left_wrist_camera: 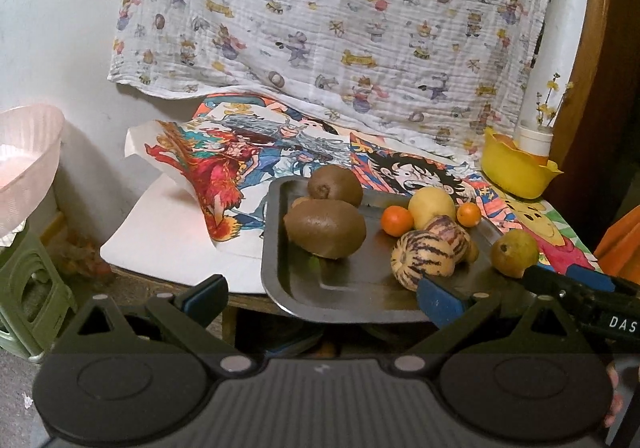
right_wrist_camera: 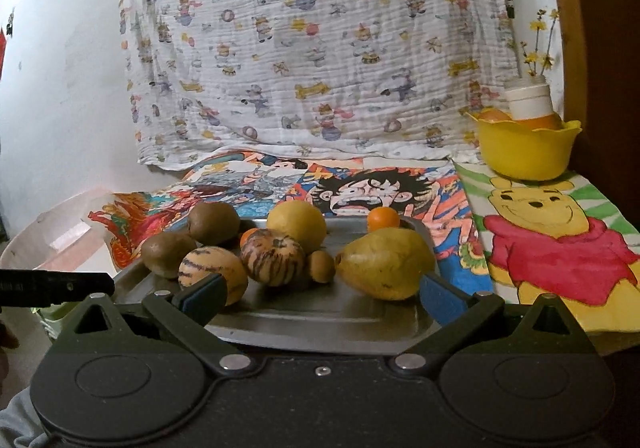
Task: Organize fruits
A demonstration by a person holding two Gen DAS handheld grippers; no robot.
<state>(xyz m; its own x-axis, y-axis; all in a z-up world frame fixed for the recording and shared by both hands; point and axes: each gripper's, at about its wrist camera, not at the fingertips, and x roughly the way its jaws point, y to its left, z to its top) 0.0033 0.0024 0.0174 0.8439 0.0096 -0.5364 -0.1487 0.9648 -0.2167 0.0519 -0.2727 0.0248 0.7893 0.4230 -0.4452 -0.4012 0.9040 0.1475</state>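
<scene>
On the metal tray (right_wrist_camera: 320,324), kiwis (right_wrist_camera: 214,223), striped melons (right_wrist_camera: 273,256), pear (right_wrist_camera: 384,263), oranges (right_wrist_camera: 383,219)

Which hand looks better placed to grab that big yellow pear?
Probably the right. The right gripper is open with the pear just ahead between its fingers; from the left gripper the pear sits off to the side.

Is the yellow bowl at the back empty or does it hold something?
Not empty. The yellow bowl holds a white jar and something orange beside it; what the orange items are cannot be told.
</scene>
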